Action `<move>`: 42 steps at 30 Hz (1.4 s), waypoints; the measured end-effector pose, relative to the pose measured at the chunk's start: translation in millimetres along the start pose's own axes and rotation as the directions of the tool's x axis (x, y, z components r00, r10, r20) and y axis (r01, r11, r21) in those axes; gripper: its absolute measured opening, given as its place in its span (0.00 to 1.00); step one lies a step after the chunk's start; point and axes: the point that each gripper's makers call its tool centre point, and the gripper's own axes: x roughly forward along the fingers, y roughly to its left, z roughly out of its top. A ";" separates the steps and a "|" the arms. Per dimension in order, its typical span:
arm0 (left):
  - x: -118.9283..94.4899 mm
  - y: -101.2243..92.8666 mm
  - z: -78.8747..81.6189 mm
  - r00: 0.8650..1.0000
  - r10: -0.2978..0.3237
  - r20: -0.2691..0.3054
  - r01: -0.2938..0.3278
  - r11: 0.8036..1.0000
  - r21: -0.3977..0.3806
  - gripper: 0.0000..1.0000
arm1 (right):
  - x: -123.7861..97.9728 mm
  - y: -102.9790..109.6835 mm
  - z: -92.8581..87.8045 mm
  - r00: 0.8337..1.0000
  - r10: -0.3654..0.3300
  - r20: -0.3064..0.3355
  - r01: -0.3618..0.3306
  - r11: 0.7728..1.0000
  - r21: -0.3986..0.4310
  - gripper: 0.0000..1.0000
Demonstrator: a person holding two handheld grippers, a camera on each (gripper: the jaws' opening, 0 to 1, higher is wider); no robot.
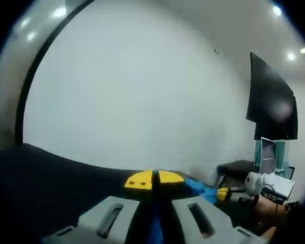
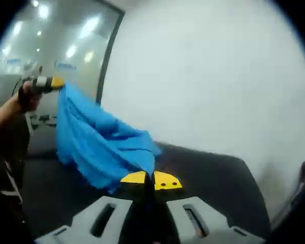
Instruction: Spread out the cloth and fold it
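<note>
Both hand-held grippers are clenched on a blue cloth (image 2: 99, 147), which is seen stretched in the air between them above a dark table (image 2: 208, 178): the right gripper (image 2: 152, 180) is closed on one edge at its yellow tips, and the left gripper (image 1: 153, 179) is closed on another, blue fabric showing between its jaws. In the right gripper view, the left gripper is seen raised at the cloth's far corner. Spreading is judged under way; laying flat and folding are not yet done
</note>
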 end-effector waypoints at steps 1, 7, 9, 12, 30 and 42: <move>-1.6 2.3 3.3 1.000 0.002 0.003 -0.002 1.000 0.001 0.00 | -4.1 -3.5 15.0 1.000 0.001 0.017 0.000 1.000 -0.016 0.00; -3.8 13.2 27.2 0.997 0.010 0.073 -0.008 0.999 -0.031 0.00 | -31.4 -4.5 64.8 0.986 0.004 0.167 -0.003 1.000 -0.005 0.00; 1.9 11.7 31.0 0.997 0.009 0.071 -0.008 1.000 -0.017 0.00 | -37.6 -2.6 74.8 0.981 -0.003 0.194 0.009 1.000 -0.030 0.00; 8.6 8.3 38.0 0.997 0.007 0.077 -0.007 1.000 -0.005 0.00 | -43.3 1.7 89.9 0.971 0.004 0.240 0.010 0.998 -0.055 0.00; 24.3 6.3 -108.9 0.962 -0.017 -0.274 0.075 0.976 0.203 0.18 | -40.8 -97.1 -5.8 0.948 -0.315 -0.051 0.313 0.949 -0.048 0.09; 66.1 -37.9 -178.7 0.912 -0.223 -0.345 0.189 0.973 -0.131 0.69 | -42.8 -77.0 -5.4 0.964 -0.264 -0.026 0.263 0.964 -0.033 0.16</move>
